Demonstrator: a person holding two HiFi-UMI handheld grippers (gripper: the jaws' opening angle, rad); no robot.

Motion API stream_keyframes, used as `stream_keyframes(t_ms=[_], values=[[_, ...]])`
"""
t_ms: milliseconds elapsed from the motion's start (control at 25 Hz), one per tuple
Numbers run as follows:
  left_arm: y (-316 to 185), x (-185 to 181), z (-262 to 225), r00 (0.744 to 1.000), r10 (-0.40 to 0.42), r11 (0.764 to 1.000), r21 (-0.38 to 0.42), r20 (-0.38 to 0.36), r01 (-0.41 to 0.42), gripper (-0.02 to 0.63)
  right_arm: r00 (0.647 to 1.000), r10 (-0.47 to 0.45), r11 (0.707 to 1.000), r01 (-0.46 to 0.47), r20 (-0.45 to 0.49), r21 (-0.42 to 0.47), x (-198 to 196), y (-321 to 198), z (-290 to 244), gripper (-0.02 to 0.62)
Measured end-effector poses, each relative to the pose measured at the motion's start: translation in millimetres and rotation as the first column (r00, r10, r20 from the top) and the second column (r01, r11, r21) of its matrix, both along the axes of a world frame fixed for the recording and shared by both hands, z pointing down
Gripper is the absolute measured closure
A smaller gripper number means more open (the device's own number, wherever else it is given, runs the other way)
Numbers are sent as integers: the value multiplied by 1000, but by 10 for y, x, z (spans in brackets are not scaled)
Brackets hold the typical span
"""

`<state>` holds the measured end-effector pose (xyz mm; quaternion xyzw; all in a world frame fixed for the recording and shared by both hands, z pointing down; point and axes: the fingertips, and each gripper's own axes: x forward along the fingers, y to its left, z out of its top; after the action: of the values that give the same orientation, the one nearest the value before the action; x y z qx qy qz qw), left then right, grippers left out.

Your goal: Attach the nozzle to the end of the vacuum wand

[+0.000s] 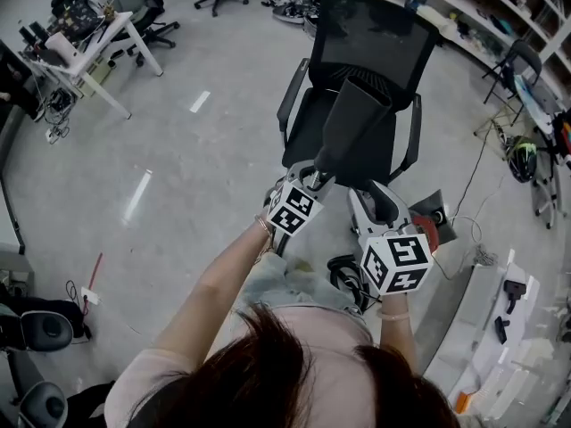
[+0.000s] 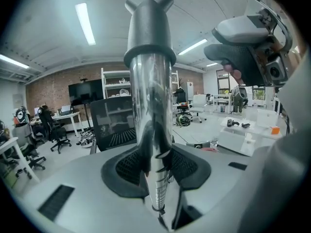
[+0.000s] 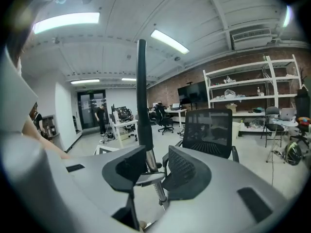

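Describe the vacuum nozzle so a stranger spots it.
Find the black mesh office chair. In front of it the left gripper holds a shiny metal wand; the dark grey plastic nozzle caps its end, matte and flared unlike the wand.

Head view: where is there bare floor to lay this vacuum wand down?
Bare floor lies left of the office chair, between it and the white desk. Right of the chair it is crowded: cables, a helmet and a white table.
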<state>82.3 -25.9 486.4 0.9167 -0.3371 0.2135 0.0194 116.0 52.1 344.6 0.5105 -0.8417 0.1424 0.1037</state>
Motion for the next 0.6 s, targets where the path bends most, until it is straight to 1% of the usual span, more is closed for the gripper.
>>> stream_keyframes(t_ms=[160,280,440,600], values=[[50,69,-1,1000,0,1000,-3,14,0,456,999,23,1000,-22,26,-16,210,132,18,459],[77,116,-8,1000,6,1000,-1,20,-6,456,997,47,999,-45,61,-29,333,210,21,468],[95,141,-11,1000,19,1000,-5,23,-19,456,993,78,996,-74,85,-45,410,286,25,477],[104,120,-18,999,36,999,-10,16,-36,456,989,128,991,-124,76,-53,413,326,48,502]])
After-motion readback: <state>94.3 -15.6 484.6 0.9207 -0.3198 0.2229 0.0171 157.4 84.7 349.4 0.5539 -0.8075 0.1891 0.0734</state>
